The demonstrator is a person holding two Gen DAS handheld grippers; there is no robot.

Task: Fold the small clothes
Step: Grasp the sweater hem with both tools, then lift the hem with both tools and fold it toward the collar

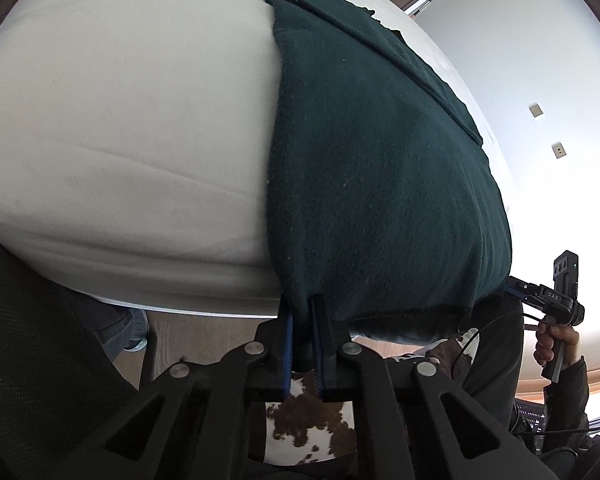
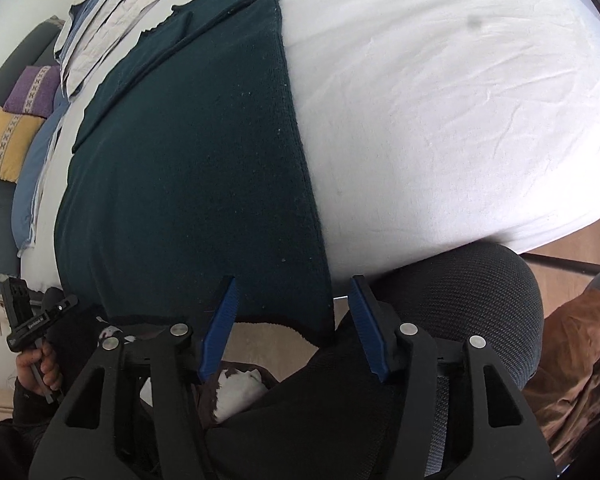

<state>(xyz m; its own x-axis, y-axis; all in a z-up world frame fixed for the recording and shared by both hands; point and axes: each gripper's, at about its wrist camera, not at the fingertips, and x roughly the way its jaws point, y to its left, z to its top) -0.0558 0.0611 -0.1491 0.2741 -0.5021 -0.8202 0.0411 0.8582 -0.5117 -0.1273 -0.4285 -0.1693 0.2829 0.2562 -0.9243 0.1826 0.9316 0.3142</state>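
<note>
— White bedsheet (image 2: 440, 92) covers the whole mattress, and the dark green knit garment (image 2: 188, 168) lies flat along it, its hem hanging just over the near edge of the bed. Pillows (image 2: 112, 12) sit stacked at the far end.

— What is the left gripper (image 1: 303, 320) doing?

— Its jaws are pinched together on the hem at one near corner of the garment; the cloth runs straight down between the blue pads.

— And the right gripper (image 2: 296, 312)?

— Its jaws stand apart, straddling the other near corner at the bed's edge. One blue pad (image 2: 220, 320) sits over the cloth, the other just off its side edge. The pads do not press on anything yet.

— So which step is this?

— My reading: taking hold of both hem corners before the first fold. One corner is taken, the other not yet.

— What does the next move call for?

— Probably closing the right jaws on the hem, catching the full thickness of knit, then lifting both corners together and carrying them toward the far end so the fold lands square.
</note>
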